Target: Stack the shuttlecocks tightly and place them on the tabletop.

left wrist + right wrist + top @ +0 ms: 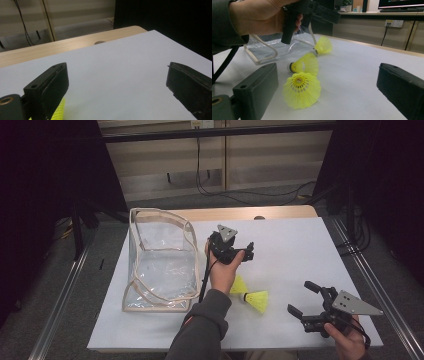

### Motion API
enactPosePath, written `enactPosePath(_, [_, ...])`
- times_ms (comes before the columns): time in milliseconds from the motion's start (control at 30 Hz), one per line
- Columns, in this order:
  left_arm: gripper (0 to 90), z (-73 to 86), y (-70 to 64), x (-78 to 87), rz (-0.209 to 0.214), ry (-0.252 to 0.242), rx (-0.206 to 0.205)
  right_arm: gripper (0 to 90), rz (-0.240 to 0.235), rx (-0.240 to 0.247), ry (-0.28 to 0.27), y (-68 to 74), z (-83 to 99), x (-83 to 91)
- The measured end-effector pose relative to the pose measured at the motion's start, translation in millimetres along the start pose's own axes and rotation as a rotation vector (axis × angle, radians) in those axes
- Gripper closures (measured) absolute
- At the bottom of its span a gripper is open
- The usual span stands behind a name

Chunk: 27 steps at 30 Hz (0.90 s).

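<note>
Grippers in both of a person's hands hang over a white sheet (295, 250) spread on a wooden table (240, 213), neither holding anything. The left gripper (239, 251), raised in the left hand (223, 270) just beside a clear plastic bag (159, 260), has its jaws spread wide with bare sheet between them in its own view. The right gripper (303, 299), gripped by the right hand (347, 340) near the sheet's front right corner, is also wide open and touches nothing.

Three yellow plastic shuttlecocks lie on the sheet between the two grippers, as the right gripper view shows: the nearest shuttlecock (301, 93) faces the camera with its open skirt, just beside the left-hand jaw; the middle shuttlecock (305, 64) lies on its side behind it; the far shuttlecock (322, 45) rests close to the bag's mouth. The bag stands at the sheet's left side, its cream-trimmed opening turned toward them.

From the high view, only two of the shuttlecocks can be made out, one partly covered by the left hand. A sliver of yellow skirt (59, 111) peeks from behind the left-hand jaw in the left gripper view; which shuttlecock it belongs to cannot be told. The grey sleeve (202, 330) is cut off at the bottom edge.
</note>
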State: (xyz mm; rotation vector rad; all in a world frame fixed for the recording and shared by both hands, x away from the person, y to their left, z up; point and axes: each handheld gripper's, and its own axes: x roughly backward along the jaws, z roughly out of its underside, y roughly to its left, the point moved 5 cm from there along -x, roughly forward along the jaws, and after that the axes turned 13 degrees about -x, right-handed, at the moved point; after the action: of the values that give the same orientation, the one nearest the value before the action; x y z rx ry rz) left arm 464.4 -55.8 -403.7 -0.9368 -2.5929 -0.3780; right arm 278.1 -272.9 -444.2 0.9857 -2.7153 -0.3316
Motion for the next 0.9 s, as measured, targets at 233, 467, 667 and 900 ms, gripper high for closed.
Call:
enactPosePath(233, [4.3,-0.8,0.8,-5.9,-0.005,0.012,-0.003,3.3,-0.003,0.003,0.000,0.3,0.0,-0.5])
enactPosePath(467, [4.6,2.8,3.8,-14.5,-0.018,0.030,-0.001,3.3,-0.003,0.002,-0.001,0.0,-0.1,-0.2])
enactPosePath(667, [4.5,4.8,8.2,-21.6,-0.032,0.045,0.006,3.3,-0.004,0.000,0.001,-0.2,0.2,-0.4])
enactPosePath(900, [5.3,12.9,22.4,-27.5,-0.089,0.092,0.005,3.3,-0.010,-0.007,-0.001,0.0,0.2,0.1])
